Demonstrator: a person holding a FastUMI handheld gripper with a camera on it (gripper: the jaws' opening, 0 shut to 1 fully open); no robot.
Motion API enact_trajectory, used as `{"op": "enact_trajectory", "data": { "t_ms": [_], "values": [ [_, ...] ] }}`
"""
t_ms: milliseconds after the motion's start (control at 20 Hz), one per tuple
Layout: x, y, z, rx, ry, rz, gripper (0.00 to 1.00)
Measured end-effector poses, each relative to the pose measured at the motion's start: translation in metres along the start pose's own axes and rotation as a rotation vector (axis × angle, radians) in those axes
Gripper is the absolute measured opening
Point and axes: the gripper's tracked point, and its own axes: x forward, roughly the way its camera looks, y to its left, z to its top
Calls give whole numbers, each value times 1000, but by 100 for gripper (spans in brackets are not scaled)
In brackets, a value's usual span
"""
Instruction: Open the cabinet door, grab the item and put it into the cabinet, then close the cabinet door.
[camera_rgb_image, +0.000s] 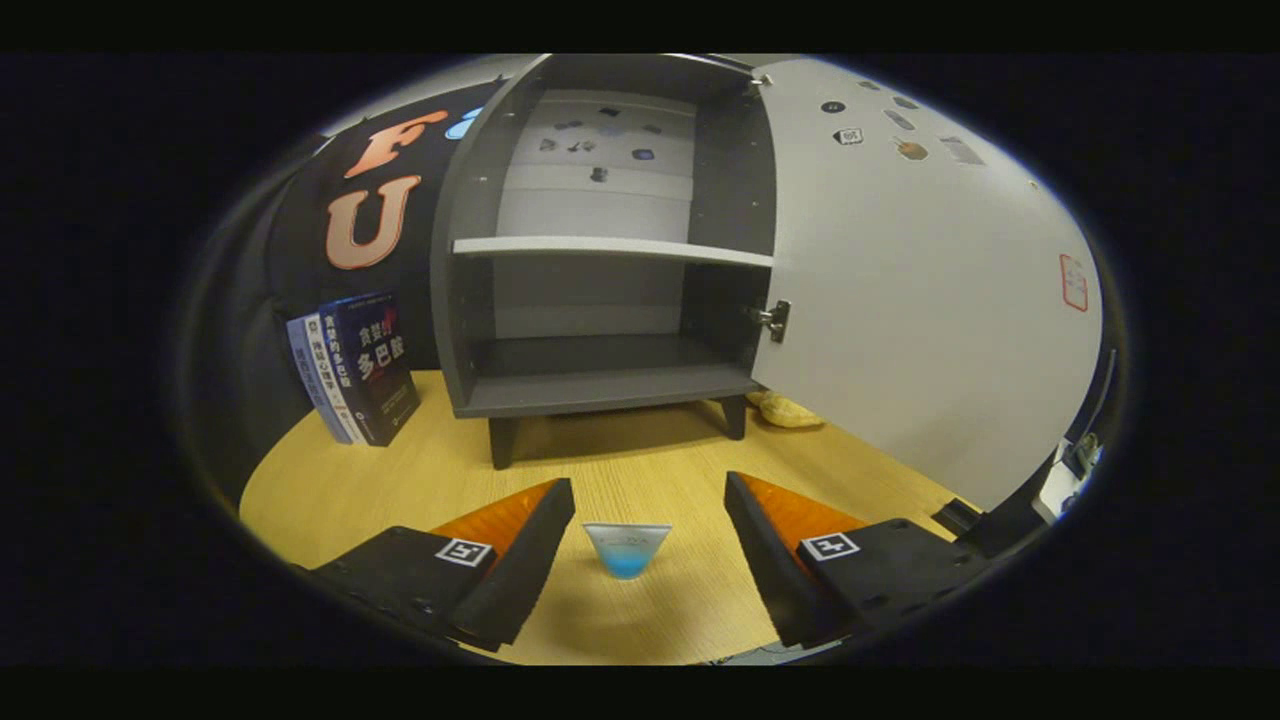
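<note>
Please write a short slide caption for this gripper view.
Open gripper brackets a small blue cup on the table, facing the cabinet with its door open.

Grey cabinet (600, 390) with white door (920, 300); blue-tinted cup (627, 550); wood-grain table (620, 470).

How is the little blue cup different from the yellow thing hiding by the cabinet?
The blue cup stands upright between the open gripper fingers; the yellow thing lies flat beside the cabinet leg, behind the open door. The blue cup is see-through; the yellow thing is not. Both rest on the wooden table, outside the cabinet.
</note>
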Motion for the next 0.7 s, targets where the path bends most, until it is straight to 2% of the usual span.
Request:
{"op": "enact_trajectory", "data": {
  "t_ms": [150, 400, 500, 600, 650, 700],
  "values": [
    [13, 5, -17, -18, 31, 1, 98],
    [30, 3, -48, 41, 114, -4, 98],
    [35, 3, -55, 80, 137, 2, 95],
    [38, 1, -58, 102, 149, 4, 86],
    [38, 0, -56, 102, 152, 3, 71],
    [34, -1, -52, 102, 152, 4, 62]
  ]
}}
